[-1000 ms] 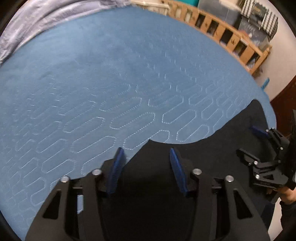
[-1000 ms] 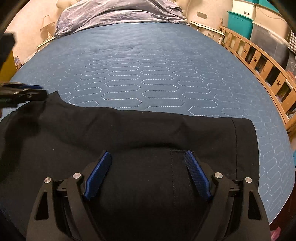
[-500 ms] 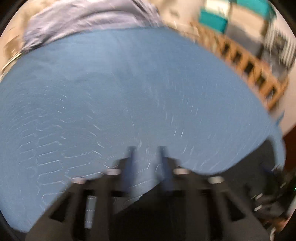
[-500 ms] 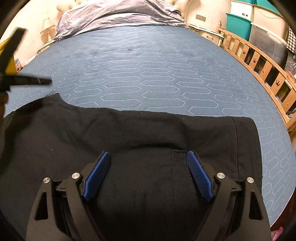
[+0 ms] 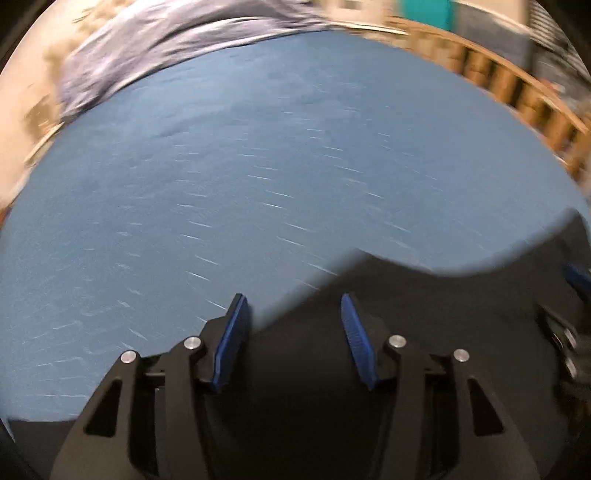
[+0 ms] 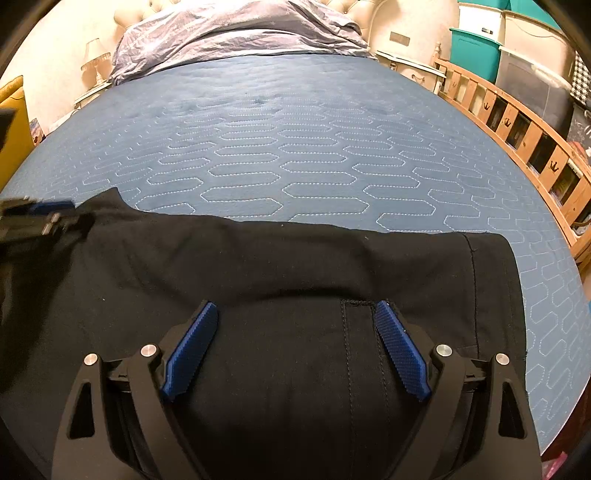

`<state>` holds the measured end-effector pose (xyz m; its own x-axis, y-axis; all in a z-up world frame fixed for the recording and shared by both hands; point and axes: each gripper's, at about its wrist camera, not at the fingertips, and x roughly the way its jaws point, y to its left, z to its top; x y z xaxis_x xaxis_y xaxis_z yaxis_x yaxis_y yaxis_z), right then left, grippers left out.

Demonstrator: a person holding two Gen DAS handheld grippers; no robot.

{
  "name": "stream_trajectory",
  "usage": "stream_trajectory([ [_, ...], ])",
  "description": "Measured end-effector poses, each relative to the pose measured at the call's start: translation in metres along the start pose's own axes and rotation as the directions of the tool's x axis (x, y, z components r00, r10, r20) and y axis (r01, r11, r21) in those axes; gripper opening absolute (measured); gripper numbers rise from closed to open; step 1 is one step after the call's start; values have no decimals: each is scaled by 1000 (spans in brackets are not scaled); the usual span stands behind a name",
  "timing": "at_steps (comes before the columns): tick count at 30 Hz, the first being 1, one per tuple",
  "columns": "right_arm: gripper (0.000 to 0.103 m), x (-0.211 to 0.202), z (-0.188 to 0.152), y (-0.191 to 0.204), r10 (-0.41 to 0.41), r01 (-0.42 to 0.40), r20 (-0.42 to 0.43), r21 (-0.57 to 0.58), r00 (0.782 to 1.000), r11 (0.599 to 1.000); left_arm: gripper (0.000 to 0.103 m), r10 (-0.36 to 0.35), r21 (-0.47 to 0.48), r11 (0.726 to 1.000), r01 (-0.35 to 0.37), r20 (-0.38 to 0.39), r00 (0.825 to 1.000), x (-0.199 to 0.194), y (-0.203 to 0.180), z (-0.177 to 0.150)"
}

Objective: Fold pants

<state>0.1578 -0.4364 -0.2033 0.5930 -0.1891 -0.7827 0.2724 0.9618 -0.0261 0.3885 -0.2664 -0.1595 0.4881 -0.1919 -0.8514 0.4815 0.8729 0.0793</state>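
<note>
The pants, black and spread flat, lie along the near edge of the bed, their far edge running roughly straight across the blue quilt from left to right. A stitched seam runs down the cloth at the right end, and a short vertical seam or fly shows near the middle, just inside the right finger.

The bed takes up most of the room in view: a blue quilted cover with long hexagon stitching, and a rumpled grey duvet bunched at the head. A wooden rail runs along the right side, with teal and grey storage bins stacked behind it. A small lamp stands at the left by the headboard.

The right hand-held gripper hangs over the middle of the pants, its blue-padded fingers spread wide with only black cloth showing between them; nothing is pinched. The left hand-held gripper sits over the left corner of the pants, fingers likewise apart, one pad over the blue cover and the other over the black cloth. Its view is smeared with blur. From the right wrist view it shows at the far left, low over that corner; I cannot tell whether it touches the cloth.
</note>
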Motion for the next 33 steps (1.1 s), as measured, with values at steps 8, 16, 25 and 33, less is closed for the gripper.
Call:
stream_trajectory([
  [8,86,0,1,0,1,-1,4,3,1000,1000,68,-182,-2,983,182,39,983,-26,-9,-12],
  [16,88,-1,6,-1,16,-16,-15,-1,1000,1000,91,134,-90,989,-119,182,974,-47,2,-26],
  [25,87,-18,24,-50,-33,32,21,25,999,999,90,27,-299,954,31,189,982,-149,38,-160],
  [33,92,-44,47,-101,-40,35,82,67,996,997,73,11,-390,920,45,139,990,-180,81,-235],
])
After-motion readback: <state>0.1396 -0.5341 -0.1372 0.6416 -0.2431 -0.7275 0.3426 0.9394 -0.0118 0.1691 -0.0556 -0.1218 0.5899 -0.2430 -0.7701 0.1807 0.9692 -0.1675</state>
